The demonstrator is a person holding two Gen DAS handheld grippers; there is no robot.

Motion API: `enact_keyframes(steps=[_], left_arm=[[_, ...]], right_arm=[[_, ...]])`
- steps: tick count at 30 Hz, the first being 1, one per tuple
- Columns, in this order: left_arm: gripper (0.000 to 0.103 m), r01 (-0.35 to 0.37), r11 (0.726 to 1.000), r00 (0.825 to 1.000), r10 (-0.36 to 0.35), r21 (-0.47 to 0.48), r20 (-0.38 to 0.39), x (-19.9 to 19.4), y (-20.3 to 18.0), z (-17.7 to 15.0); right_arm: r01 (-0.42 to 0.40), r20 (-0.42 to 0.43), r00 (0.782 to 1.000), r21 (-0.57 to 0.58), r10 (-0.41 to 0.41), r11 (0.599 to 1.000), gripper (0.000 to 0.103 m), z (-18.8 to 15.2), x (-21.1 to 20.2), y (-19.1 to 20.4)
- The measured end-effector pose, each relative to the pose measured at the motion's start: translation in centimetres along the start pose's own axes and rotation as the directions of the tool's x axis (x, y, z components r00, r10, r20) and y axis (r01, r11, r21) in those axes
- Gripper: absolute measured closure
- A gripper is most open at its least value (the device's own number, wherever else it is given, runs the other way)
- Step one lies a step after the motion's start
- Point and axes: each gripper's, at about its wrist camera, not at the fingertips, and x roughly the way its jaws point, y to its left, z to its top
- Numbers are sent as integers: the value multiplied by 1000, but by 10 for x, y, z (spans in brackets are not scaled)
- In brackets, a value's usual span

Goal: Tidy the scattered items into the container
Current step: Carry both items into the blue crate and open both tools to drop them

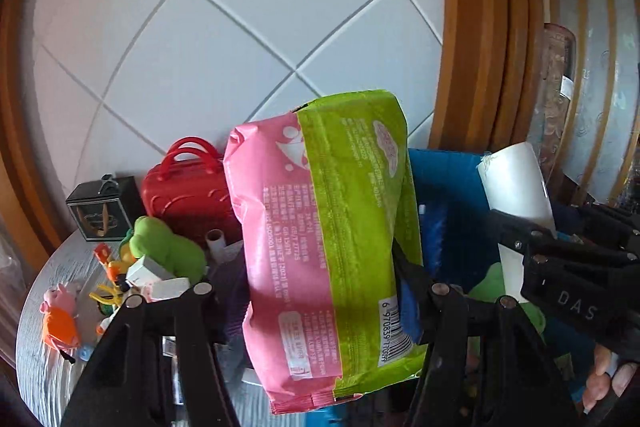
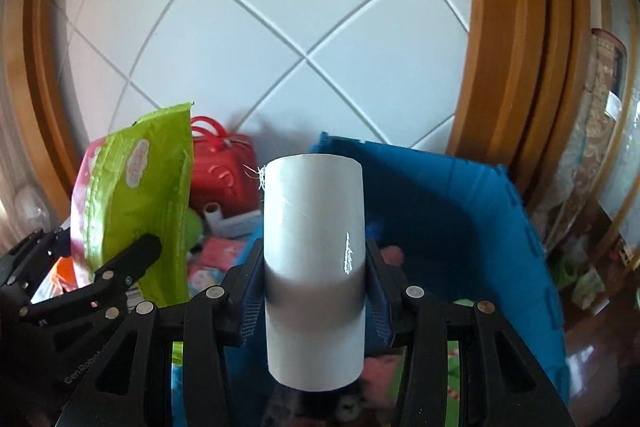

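Left gripper (image 1: 316, 291): jaws partly apart, clamped on the pink and green packet (image 1: 324, 247), which stands up between them.
Right gripper (image 2: 314, 275): jaws narrower, gripping the white roll (image 2: 314, 267) upright.
Blue container (image 2: 460, 211): just ahead of and below the right gripper.
Red case (image 1: 184, 187): beyond the left gripper, to its left.

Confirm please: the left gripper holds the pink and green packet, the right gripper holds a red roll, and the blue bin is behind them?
Not quite. The roll in the right gripper is white, not red, as the right wrist view shows. The left gripper does hold the pink and green packet, and the blue bin is behind.
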Motion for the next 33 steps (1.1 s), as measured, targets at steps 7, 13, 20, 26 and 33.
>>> enact_keyframes(steps=[7,13,20,26,33], left_arm=[[44,54,997,982,-44,49,-181,48,-105,-26],[44,47,996,939,-19,75,-344,85,-155,-58],[43,37,989,885,33,141,-465,124,-178,-62],[41,29,988,838,58,151,-543,157,-181,-60],[30,4,989,855,74,150,-513,151,-180,-60]], right_arm=[[48,-146,988,46,-41,998,58,-29,34,-103],[18,-272,962,55,-3,998,58,-65,51,-155],[-10,-356,934,68,34,998,58,-83,81,-184],[22,-437,900,70,10,997,58,-87,125,-191],[37,-482,876,18,-23,999,56,-91,139,-186]])
